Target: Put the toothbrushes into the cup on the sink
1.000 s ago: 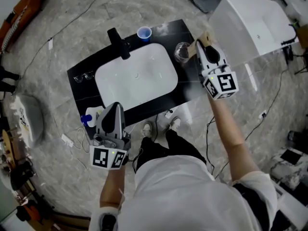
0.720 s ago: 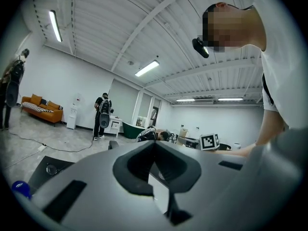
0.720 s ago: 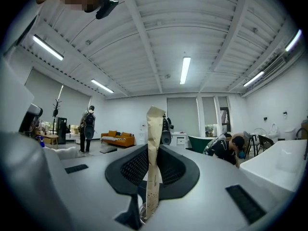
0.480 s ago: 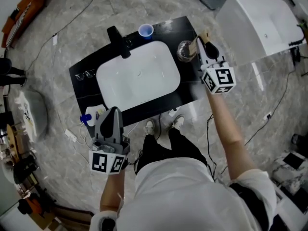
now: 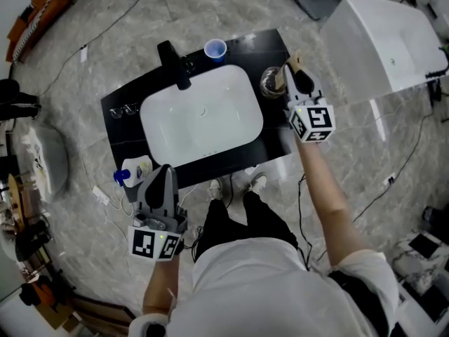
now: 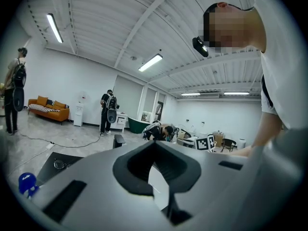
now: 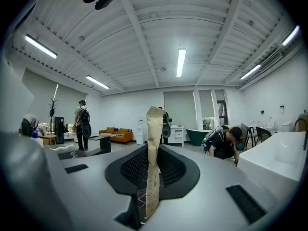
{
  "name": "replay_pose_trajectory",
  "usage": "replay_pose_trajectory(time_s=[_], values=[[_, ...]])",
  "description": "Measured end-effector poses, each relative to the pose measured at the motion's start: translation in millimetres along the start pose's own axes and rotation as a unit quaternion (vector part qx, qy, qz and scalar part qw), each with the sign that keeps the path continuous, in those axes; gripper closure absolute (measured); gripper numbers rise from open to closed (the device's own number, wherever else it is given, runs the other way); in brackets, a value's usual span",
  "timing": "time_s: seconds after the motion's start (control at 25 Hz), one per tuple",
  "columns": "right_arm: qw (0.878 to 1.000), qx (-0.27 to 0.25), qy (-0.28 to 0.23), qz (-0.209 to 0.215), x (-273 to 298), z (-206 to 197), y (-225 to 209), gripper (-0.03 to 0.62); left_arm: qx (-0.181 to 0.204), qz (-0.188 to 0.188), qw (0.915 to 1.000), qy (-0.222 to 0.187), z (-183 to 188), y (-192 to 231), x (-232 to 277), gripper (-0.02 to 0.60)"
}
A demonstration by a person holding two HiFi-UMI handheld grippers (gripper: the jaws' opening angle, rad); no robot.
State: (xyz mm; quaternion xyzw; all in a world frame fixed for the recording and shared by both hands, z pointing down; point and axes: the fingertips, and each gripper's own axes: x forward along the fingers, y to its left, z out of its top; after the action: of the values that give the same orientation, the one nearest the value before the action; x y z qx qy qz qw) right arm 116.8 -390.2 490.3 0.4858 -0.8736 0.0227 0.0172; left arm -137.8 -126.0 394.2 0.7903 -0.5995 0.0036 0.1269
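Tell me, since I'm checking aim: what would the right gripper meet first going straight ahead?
Probably nothing near: the right gripper, shut on the paper-wrapped toothbrush, points past the glass cup, which sits to its left.

Black box-shaped faucet (image 5: 174, 62) stood upright. Clear-lensed spectacles (image 5: 123, 109) lay to its left, well apart. White plastic bottle with blue cap (image 5: 132, 172) sat nearer camera, below spectacles in head view. White freestanding bathtub (image 5: 393, 41) stood at right on grey marbled floor (image 5: 91, 83). Thin black cable (image 5: 105, 30) trailed across floor. Orange sofa (image 6: 48, 109) stood against white wall. Person with black backpack (image 6: 108, 110) stood beyond it. Another person (image 7: 222, 142) crouched low.
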Motion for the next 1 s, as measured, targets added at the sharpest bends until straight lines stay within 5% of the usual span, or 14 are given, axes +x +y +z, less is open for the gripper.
replay_pose_trajectory(time_s=[1.0], values=[[0.998, -0.047, 0.0, 0.041, -12, 22, 29, 0.468, -0.01, -0.022, 0.9995, -0.022, 7, -10, 4, 0.578]])
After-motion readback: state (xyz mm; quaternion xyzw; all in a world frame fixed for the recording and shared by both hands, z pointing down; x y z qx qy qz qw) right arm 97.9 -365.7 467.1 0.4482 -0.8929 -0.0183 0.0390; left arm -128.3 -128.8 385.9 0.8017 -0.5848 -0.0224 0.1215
